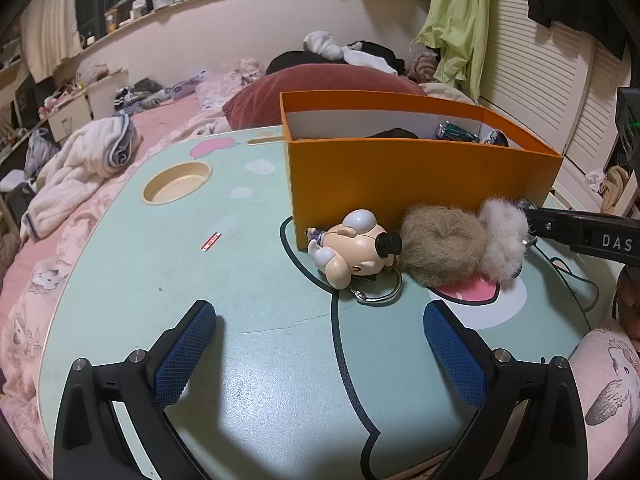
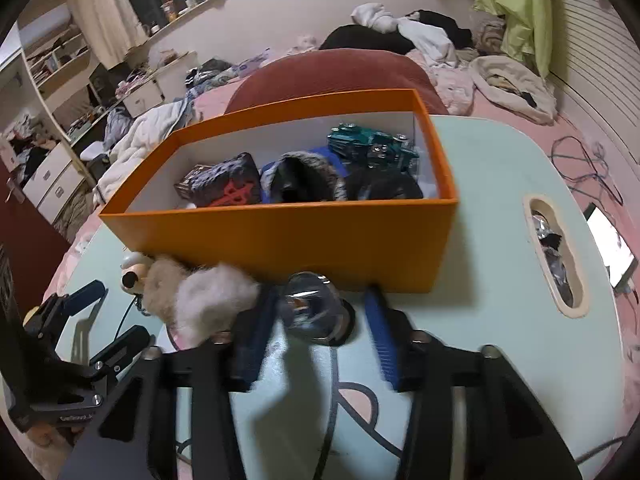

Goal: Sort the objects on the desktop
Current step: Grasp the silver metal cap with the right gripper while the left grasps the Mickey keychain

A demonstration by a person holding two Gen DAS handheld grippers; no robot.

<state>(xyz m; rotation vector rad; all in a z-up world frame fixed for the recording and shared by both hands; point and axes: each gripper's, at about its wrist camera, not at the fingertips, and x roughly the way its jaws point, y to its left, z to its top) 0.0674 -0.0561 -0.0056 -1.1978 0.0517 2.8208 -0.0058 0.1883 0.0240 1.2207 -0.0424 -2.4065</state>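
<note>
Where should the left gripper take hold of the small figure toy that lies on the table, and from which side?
Probably across the rounded body of the figure toy, coming from above. It lies on its side against the orange box, with the furry pompom touching its head, so only the top is free. The left gripper is open, wide enough.

A dark red cushion [image 1: 320, 84] lies on the pink bed [image 1: 168, 120] behind the bench; a green cloth [image 1: 460, 20] hangs beside slatted doors [image 1: 532, 76].
</note>
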